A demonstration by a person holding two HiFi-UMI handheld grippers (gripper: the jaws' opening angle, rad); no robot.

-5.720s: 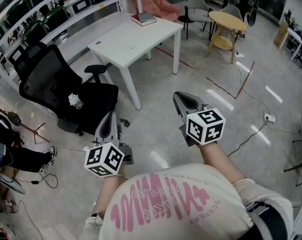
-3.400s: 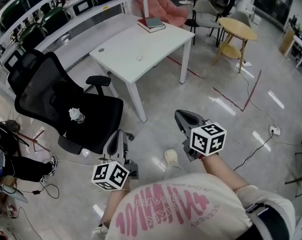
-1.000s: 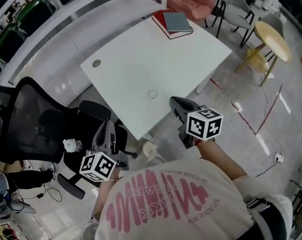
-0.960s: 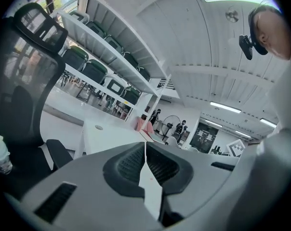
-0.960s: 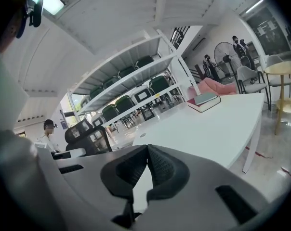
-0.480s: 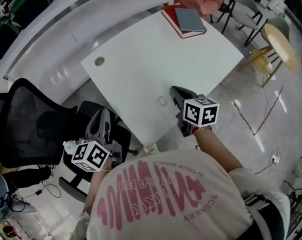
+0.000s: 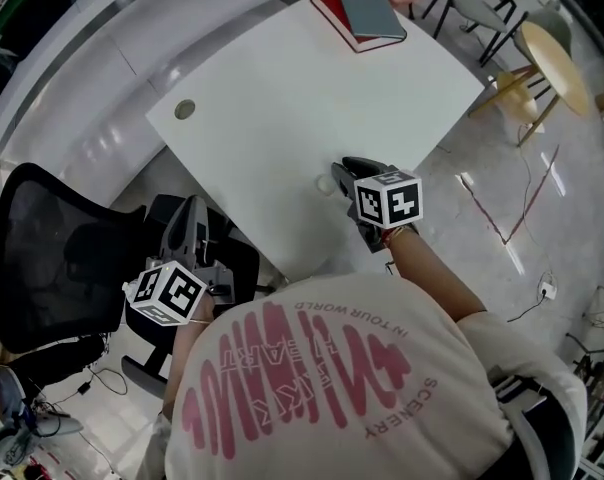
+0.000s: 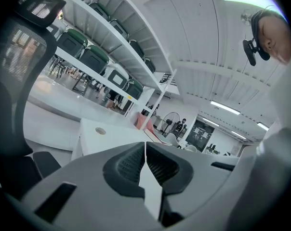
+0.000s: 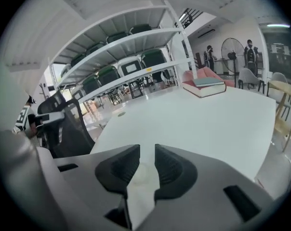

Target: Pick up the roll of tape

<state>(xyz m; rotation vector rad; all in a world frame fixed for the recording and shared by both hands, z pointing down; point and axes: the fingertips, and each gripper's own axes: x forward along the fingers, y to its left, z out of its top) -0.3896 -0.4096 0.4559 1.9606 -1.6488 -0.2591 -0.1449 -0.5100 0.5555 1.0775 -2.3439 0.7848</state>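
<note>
right gripper [image 9: 147,151] lower, fingers [image 9: 173,170] newly apart, roll of tape [image 9: 141,173] just beyond their gap

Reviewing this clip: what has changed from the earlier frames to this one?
The person has walked up to the white table. The right gripper has come down over its near edge, its jaws have just been opening with the roll of tape ahead in the gap, ungripped. The left gripper stays shut, empty; tape and books lie unmoved.
</note>
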